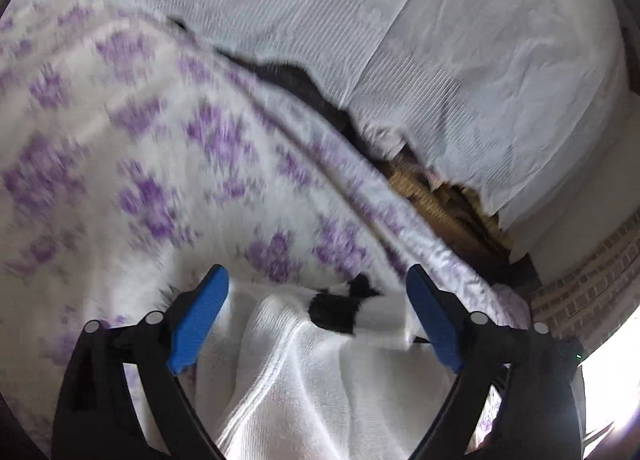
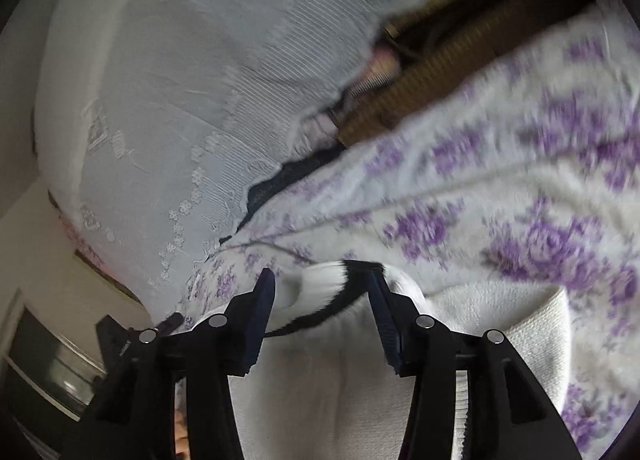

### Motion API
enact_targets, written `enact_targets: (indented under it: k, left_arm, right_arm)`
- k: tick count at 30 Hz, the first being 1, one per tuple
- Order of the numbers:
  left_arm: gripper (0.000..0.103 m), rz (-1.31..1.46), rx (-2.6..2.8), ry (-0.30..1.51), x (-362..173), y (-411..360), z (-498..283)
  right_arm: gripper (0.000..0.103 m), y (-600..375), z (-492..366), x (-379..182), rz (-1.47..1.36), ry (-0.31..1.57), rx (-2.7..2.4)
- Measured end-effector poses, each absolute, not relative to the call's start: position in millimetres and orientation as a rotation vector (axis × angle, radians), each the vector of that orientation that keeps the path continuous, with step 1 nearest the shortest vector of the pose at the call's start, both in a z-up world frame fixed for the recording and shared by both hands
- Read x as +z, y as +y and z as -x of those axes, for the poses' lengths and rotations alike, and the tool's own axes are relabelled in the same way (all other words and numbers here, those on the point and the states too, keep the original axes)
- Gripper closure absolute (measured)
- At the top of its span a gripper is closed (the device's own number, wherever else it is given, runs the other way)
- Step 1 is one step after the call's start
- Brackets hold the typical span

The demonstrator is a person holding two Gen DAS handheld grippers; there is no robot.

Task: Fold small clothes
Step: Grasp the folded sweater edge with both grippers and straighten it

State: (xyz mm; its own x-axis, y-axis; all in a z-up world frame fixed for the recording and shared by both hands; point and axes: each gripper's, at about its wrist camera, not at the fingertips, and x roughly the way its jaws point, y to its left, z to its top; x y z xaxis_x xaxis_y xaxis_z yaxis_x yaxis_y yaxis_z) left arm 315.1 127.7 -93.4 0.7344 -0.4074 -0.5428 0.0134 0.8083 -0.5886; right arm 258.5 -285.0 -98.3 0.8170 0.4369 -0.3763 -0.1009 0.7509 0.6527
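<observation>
A small white knit garment (image 1: 304, 372) with a black patch (image 1: 336, 312) lies on a white blanket with purple flowers (image 1: 160, 163). My left gripper (image 1: 316, 276) stands wide open over it, its blue pads clear of the cloth on both sides. In the right wrist view the same white garment (image 2: 340, 372) shows a black-and-white trimmed edge (image 2: 320, 320) curling up between the fingers. My right gripper (image 2: 320, 276) is open, with that edge in the gap and neither pad pressing on it.
A pale striped sheet (image 1: 440, 39) covers the raised area behind the blanket (image 2: 500, 199). Between them a gap shows a dark cloth (image 1: 296, 79) and a brown woven surface (image 1: 424, 195). A brick wall (image 1: 592, 284) stands at the right; a dark-framed pane (image 2: 44, 364) at the lower left.
</observation>
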Motion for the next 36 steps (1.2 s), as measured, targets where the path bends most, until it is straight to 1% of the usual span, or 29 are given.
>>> enact_targets:
  k: [2, 5, 7, 9, 11, 12, 13, 14, 15, 17, 20, 23, 25, 27, 28, 29, 30, 31, 36]
  left_arm:
    - [0.014, 0.563, -0.211, 0.661, -80, 131, -304]
    - [0.013, 0.534, -0.254, 0.666, -72, 123, -303]
    - [0.013, 0.456, -0.281, 0.712, -75, 103, -307]
    - [0.011, 0.328, -0.267, 0.772, -84, 77, -314]
    - [0.006, 0.194, -0.158, 0.849, -103, 60, -326]
    - [0.005, 0.163, -0.109, 0.887, -113, 59, -332]
    - [0.005, 0.148, -0.065, 0.941, -128, 61, -339]
    - [0.004, 0.156, -0.038, 1.0, -143, 66, -347]
    - [0.004, 0.174, -0.037, 0.995, -144, 69, -347]
    - [0.004, 0.16, -0.018, 0.945, -132, 70, -338]
    - [0.004, 0.134, -0.026, 0.912, -122, 66, -326]
    - [0.004, 0.126, -0.069, 0.87, -105, 61, -312]
    - [0.004, 0.084, -0.081, 0.853, -102, 54, -303]
    - [0.004, 0.015, -0.06, 0.91, -117, 42, -306]
    - [0.004, -0.026, -0.054, 0.977, -134, 37, -312]
    - [0.004, -0.03, -0.057, 0.986, -142, 34, -313]
    - [0.004, 0.003, -0.056, 0.947, -138, 38, -306]
    - [0.004, 0.013, -0.056, 0.952, -134, 41, -304]
    - [0.004, 0.081, -0.089, 0.9, -121, 49, -266]
  right_arm:
    - [0.054, -281, -251, -86, -0.605, 0.489, 0.309]
    - [0.055, -266, -256, -86, -0.532, 0.524, 0.336]
    - [0.055, -249, -268, -94, -0.466, 0.597, 0.326]
    - [0.055, -237, -278, -103, -0.406, 0.649, 0.3]
    - [0.055, -230, -298, -120, -0.349, 0.764, 0.258]
    - [0.054, -232, -308, -134, -0.357, 0.84, 0.229]
    - [0.056, -239, -313, -144, -0.413, 0.857, 0.234]
    - [0.057, -244, -313, -144, -0.449, 0.842, 0.24]
    - [0.059, -248, -311, -143, -0.471, 0.837, 0.241]
    - [0.06, -249, -301, -135, -0.449, 0.798, 0.199]
    - [0.057, -236, -282, -113, -0.349, 0.714, 0.199]
    - [0.056, -218, -268, -106, -0.239, 0.709, 0.216]
    - [0.047, -197, -270, -119, -0.105, 0.786, 0.18]
    - [0.042, -185, -275, -141, -0.006, 0.851, 0.146]
    - [0.041, -184, -273, -139, 0.005, 0.835, 0.138]
    - [0.041, -185, -272, -135, 0.005, 0.834, 0.135]
    - [0.041, -189, -267, -133, -0.01, 0.812, 0.125]
    - [0.043, -193, -261, -131, -0.027, 0.786, 0.116]
    - [0.043, -196, -214, -104, -0.063, 0.645, 0.123]
